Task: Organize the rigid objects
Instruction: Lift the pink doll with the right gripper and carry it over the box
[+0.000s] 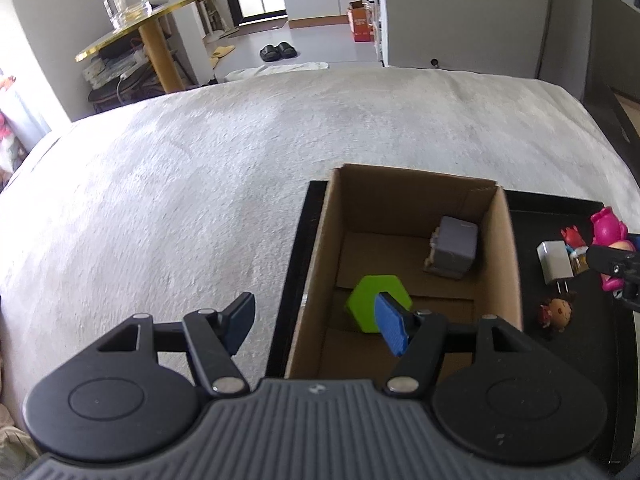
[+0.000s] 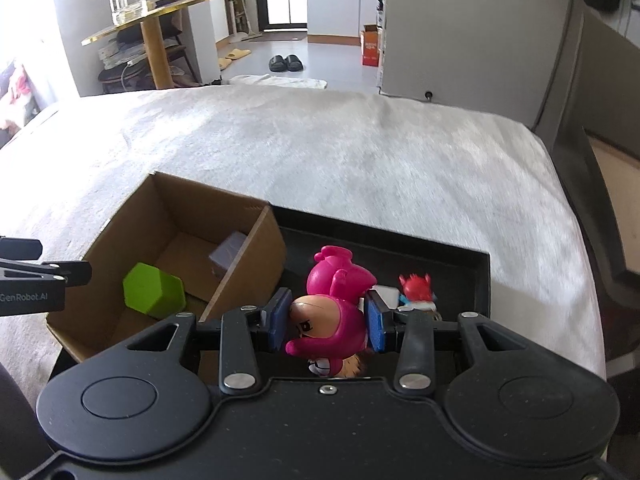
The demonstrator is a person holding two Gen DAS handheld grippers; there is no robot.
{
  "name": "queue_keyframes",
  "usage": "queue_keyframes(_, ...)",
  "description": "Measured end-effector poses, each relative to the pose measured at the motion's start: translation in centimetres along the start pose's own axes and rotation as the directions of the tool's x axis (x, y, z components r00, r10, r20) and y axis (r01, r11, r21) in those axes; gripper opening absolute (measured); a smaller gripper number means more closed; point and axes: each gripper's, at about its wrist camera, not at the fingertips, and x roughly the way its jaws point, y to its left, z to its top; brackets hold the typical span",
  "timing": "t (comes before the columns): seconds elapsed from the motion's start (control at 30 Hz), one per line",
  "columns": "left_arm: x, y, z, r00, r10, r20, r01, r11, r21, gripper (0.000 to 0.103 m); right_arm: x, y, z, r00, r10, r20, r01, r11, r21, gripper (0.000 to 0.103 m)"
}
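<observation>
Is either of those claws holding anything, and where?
The right gripper clamps the pink plastic figurine upside down by its head. The left gripper holds nothing.

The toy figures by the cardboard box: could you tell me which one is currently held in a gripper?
The pink figure, clamped between the right gripper pads. The red figure and the brown-haired figure lie loose in the black tray.
</observation>
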Motion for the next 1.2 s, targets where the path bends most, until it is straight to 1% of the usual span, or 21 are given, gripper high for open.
queue_keyframes(0.3,1.1,2.4,-0.6,1.000,-0.026,0.003,0.026,0.998,-0.065,0.065,0.0,2.8,2.2,1.000,-0.029,0.012,0.029,0.998,-0.060,0.039)
queue_keyframes(0.5,1.7,3.2,-1.0,0.997,-0.072,0.006,0.072,0.994,-0.088,0.064,-0.1,4.8,3.3,0.998,-0.052,0.017,0.054,0.993,-0.105,0.039)
queue_keyframes(0.6,2.1,3.8,-1.2,0.996,-0.085,0.013,0.086,0.989,-0.119,0.061,0.0,5.7,3.6,0.998,-0.059,0.015,0.061,0.990,-0.130,0.039)
queue_keyframes(0.7,2.4,4.1,-1.4,0.995,-0.097,0.026,0.099,0.985,-0.143,0.055,0.1,6.8,4.1,0.998,-0.065,0.012,0.066,0.986,-0.156,0.039)
queue_keyframes(0.77,2.6,4.3,-1.5,0.993,-0.116,0.020,0.117,0.979,-0.164,0.048,0.2,7.5,4.3,0.998,-0.066,0.009,0.067,0.982,-0.175,0.039)
queue_keyframes(0.8,2.8,4.5,-1.6,0.992,-0.127,0.019,0.128,0.977,-0.173,0.046,0.2,7.9,4.4,0.998,-0.068,0.007,0.068,0.980,-0.185,0.039)
queue_keyframes(0.87,3.0,4.7,-1.7,0.990,-0.140,0.017,0.141,0.973,-0.183,0.037,0.3,8.7,4.5,0.997,-0.071,0.002,0.070,0.976,-0.207,0.039)
queue_keyframes(1.0,3.6,4.9,-2.0,0.985,-0.174,0.015,0.173,0.964,-0.200,0.027,0.7,10.1,4.7,0.997,-0.072,-0.007,0.068,0.968,-0.242,0.039)
queue_keyframes(1.07,3.9,4.9,-2.2,0.981,-0.193,0.012,0.191,0.960,-0.206,0.020,0.9,10.9,4.8,0.997,-0.073,-0.014,0.067,0.963,-0.260,0.039)
queue_keyframes(1.2,4.1,4.9,-2.4,0.979,-0.203,0.026,0.204,0.955,-0.214,0.016,1.3,12.0,4.5,0.997,-0.075,-0.032,0.063,0.954,-0.292,0.039)
